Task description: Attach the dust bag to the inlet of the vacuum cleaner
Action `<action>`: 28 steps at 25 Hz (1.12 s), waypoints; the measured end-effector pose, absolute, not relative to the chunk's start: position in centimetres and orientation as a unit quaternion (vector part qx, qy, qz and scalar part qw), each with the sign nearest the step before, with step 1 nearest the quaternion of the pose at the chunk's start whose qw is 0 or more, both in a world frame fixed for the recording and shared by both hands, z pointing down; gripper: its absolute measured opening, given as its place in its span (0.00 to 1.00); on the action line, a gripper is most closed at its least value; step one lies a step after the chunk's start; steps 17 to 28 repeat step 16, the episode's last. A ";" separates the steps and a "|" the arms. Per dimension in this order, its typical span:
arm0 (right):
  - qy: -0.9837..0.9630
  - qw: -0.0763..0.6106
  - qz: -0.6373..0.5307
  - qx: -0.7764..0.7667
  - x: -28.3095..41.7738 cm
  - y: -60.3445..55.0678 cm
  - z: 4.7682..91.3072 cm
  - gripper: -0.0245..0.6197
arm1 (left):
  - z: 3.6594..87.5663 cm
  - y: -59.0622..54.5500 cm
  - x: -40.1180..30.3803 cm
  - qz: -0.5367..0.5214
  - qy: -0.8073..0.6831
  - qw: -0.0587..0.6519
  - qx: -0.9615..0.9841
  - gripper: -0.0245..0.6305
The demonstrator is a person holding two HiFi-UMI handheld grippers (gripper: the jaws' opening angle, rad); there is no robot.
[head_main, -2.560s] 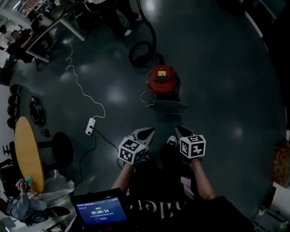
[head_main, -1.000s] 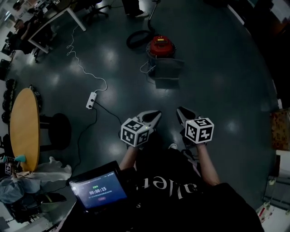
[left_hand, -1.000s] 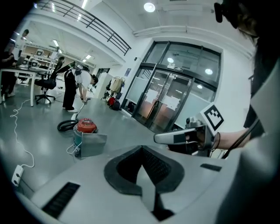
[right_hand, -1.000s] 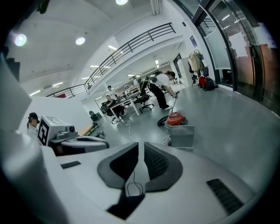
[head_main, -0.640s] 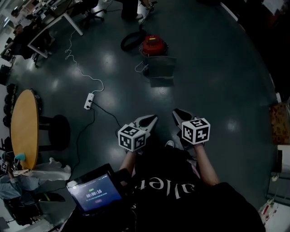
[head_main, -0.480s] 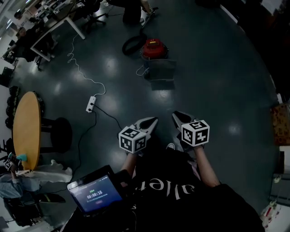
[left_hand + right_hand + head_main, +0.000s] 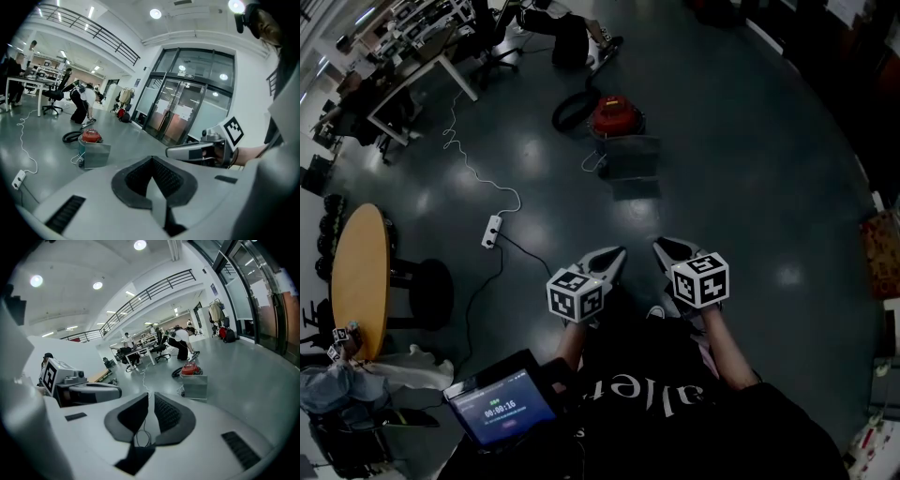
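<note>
**Change from the earliest head view.** The red drum-shaped vacuum cleaner (image 7: 616,114) and the grey flat rectangular dust bag (image 7: 630,157) now sit higher and smaller in the picture, further from both grippers. The grippers are side by side at the person's front, as before.

**Layout, largest to smallest.**
- The dark glossy floor (image 7: 750,187) fills the view.
- A round wooden table (image 7: 358,281) stands at its left edge.
- The vacuum cleaner stands far ahead, with its black coiled hose (image 7: 567,112) on its left.
- The dust bag is directly on the near side of the vacuum cleaner, touching or just beside it. At this range no view shows whether its collar is seated on the inlet.
- The left gripper (image 7: 617,251) has its jaws pressed together and holds nothing.
- The right gripper (image 7: 659,244) has its jaws a narrow slit apart, with only floor visible through the gap.
- A white power strip (image 7: 491,231) and its cable lie to the left, between the table and the grippers.

**Step in hand (a judgement).** Both claws are empty and well clear of the bag. This fits a walk up to the vacuum cleaner for the fitting, or a position taken once the bag is on. Any further handling would require closing the distance and opening a claw to the bag's edge.
</note>
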State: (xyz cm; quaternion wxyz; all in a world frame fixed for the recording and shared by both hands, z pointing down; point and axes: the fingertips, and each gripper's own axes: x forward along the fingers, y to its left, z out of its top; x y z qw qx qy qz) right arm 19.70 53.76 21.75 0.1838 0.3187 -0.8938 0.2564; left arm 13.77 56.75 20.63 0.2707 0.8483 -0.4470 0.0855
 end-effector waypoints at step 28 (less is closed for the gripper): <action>-0.895 0.194 0.247 0.317 19.8 53.6 22.2 0.12 | 20.9 56.6 14.1 0.080 -0.447 0.269 0.850 0.04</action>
